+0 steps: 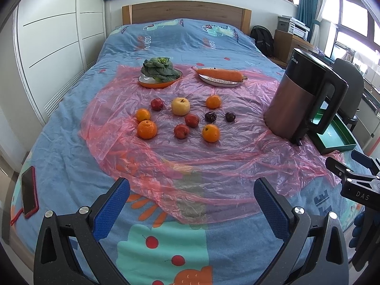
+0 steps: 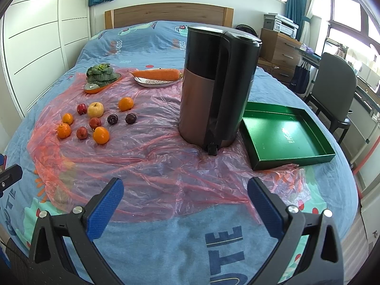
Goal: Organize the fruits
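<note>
Both handheld grippers hovered low over the near edge of a bed spread with a blue cartoon-print cover (image 1: 71, 123), their blue-padded jaws spread wide and holding nothing. The left gripper (image 1: 191, 204) faced a crinkled pink plastic sheet (image 1: 213, 166) on which the loose fruit lay scattered well apart from its tips, toward twelve o'clock: four round oranges, the nearest (image 1: 211, 133) just right of the gripper's centre line, three small red apples such as one (image 1: 181, 131) at the front, a pale yellow apple (image 1: 180, 106) and two dark plums (image 1: 210, 116).

From the right gripper (image 2: 185, 201) the same cluster sat at about ten o'clock, the front orange (image 2: 101, 135) leading, while an empty green shallow cardboard tray (image 2: 292, 159) lay at about one o'clock, just beside a tall brown-and-black electric kettle (image 2: 213, 90) standing upright between fruit and tray. The round fruit offered no long axis to align with.

By these views the left gripper was the nearer to the fruit and the right the nearer to the tray, which looked the likely destination; no fruit was in it yet, so the sorting appeared not to have begun. Beyond the fruit, a leafy green vegetable (image 1: 160, 68) and a long orange carrot (image 1: 219, 74) rested on separate dishes.
</note>
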`<act>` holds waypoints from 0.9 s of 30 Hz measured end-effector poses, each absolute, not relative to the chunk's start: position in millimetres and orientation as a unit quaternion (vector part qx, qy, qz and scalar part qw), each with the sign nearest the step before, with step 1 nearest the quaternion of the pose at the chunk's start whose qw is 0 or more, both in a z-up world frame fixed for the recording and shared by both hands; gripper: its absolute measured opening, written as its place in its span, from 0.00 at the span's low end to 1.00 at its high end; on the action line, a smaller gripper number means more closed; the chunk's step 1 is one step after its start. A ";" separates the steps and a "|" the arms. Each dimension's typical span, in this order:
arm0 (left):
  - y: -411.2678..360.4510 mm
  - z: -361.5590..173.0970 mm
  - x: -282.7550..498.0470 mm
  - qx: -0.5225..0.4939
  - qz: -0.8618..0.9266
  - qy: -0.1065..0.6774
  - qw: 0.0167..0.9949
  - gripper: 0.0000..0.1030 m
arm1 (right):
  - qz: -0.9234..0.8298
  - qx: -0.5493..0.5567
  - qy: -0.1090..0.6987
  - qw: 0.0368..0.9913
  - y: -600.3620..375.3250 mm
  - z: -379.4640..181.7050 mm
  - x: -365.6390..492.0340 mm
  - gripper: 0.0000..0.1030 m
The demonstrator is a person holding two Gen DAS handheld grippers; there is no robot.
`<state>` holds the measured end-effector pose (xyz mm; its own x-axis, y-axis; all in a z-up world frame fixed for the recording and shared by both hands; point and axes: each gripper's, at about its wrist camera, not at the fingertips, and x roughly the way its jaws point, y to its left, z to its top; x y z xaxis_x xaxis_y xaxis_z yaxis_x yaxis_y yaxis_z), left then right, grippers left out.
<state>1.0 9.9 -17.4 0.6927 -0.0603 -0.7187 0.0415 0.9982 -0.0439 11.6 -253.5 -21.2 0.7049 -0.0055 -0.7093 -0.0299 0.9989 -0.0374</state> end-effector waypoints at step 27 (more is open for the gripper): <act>6.7 -28.3 12.8 0.012 -0.024 0.407 0.913 0.99 | 0.005 -0.019 0.384 0.923 -252.3 -28.4 19.1 1.00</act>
